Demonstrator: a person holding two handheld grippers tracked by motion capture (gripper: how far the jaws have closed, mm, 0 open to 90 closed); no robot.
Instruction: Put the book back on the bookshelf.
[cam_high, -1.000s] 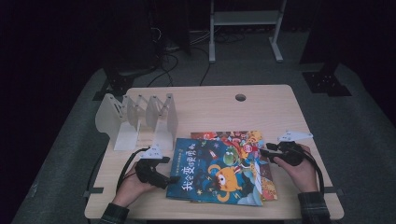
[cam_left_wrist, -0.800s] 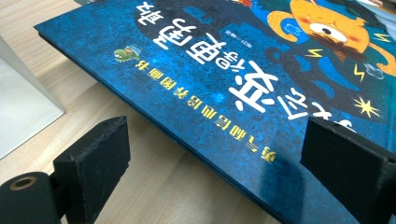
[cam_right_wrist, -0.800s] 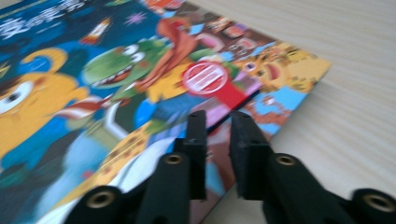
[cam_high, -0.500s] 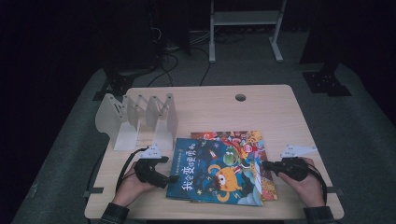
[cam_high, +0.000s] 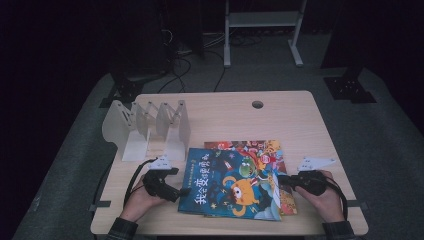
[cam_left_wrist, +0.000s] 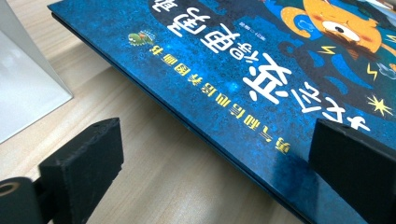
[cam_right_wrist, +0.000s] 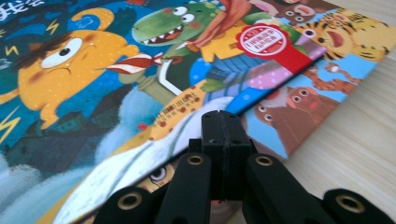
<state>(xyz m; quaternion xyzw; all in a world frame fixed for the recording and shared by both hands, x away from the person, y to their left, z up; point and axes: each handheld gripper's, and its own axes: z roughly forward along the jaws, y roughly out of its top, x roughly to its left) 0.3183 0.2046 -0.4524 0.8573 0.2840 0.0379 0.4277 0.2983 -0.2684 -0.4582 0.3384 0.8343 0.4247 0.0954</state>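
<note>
A blue picture book (cam_high: 230, 182) with an orange monster on its cover lies on top of a second, orange-toned picture book (cam_high: 262, 149) on the wooden table (cam_high: 280, 120). My left gripper (cam_high: 177, 192) sits at the blue book's left edge. Its jaws have just been opening; in the left gripper view (cam_left_wrist: 219, 140) they stand wide, with the book's edge (cam_left_wrist: 233, 126) between them and untouched. My right gripper (cam_high: 282, 181) is shut at the books' right edge. In the right gripper view its closed tips (cam_right_wrist: 223, 122) meet the blue cover's edge (cam_right_wrist: 154, 140), with nothing seen between them.
A white accordion-style book rack (cam_high: 145, 127) stands at the table's left, just behind my left hand; its base (cam_left_wrist: 23, 93) is close to the left jaw. A round cable hole (cam_high: 257, 104) sits near the far edge. Dark floor and stands surround the table.
My right hand moved from beside the books' upper right down toward the person, to their lower right edge, and its jaws closed. The left hand stayed put.
</note>
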